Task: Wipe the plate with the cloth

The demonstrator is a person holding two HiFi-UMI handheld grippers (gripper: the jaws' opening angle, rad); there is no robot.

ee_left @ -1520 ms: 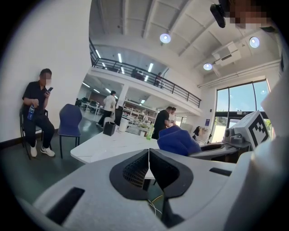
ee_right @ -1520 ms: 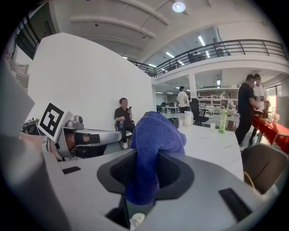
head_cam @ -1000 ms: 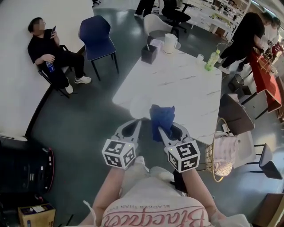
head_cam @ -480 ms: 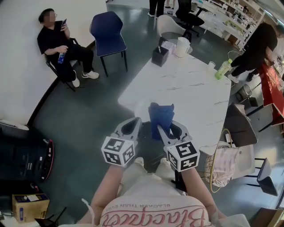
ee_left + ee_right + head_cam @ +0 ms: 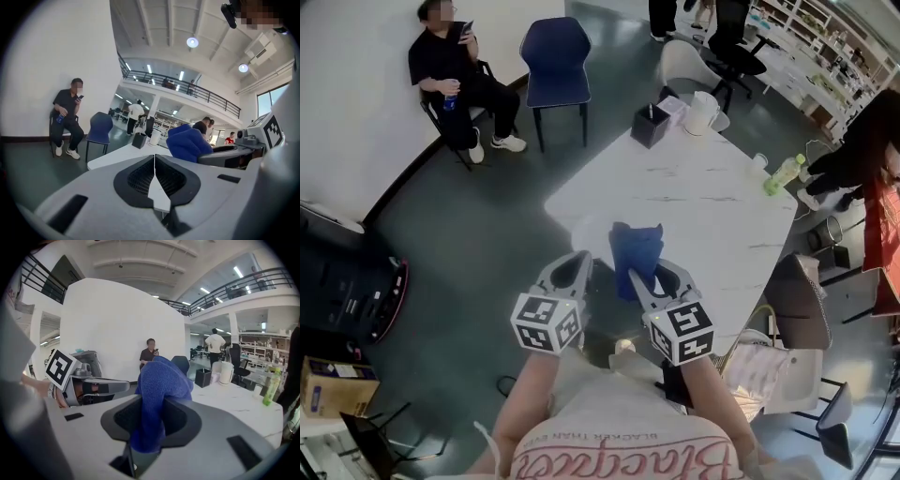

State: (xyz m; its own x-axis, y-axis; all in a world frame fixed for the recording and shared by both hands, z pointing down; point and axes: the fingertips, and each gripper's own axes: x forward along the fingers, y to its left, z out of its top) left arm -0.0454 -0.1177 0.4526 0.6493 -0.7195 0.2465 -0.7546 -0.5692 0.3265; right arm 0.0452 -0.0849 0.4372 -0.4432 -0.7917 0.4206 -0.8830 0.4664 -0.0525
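Right claw clamped on blue cloth; cloth bunched between the jaws, top sticking up past the tips, tail hanging down inside the claw body. Left claw jaws pressed together, nothing between them. Both claws side by side, close together, at the near end of the worktop; left claw off its near-left corner, over dark floor. In head view the cloth shows against the worktop's near edge; over it or just short of it, cannot tell. Worktop white, marbled. At worktop's far end: black box, white jug near it. Along worktop's far right side: green bottle, small cup near the bottle. Blue chair beyond the worktop's far-left side, well apart from it. Seated person in black further out on that side, against the white wall. Dark chair at the worktop's right side, by its near-right corner. Pale bundle off that same corner; what it sits in unclear. Person holding the claws wears a light top with pink lettering.
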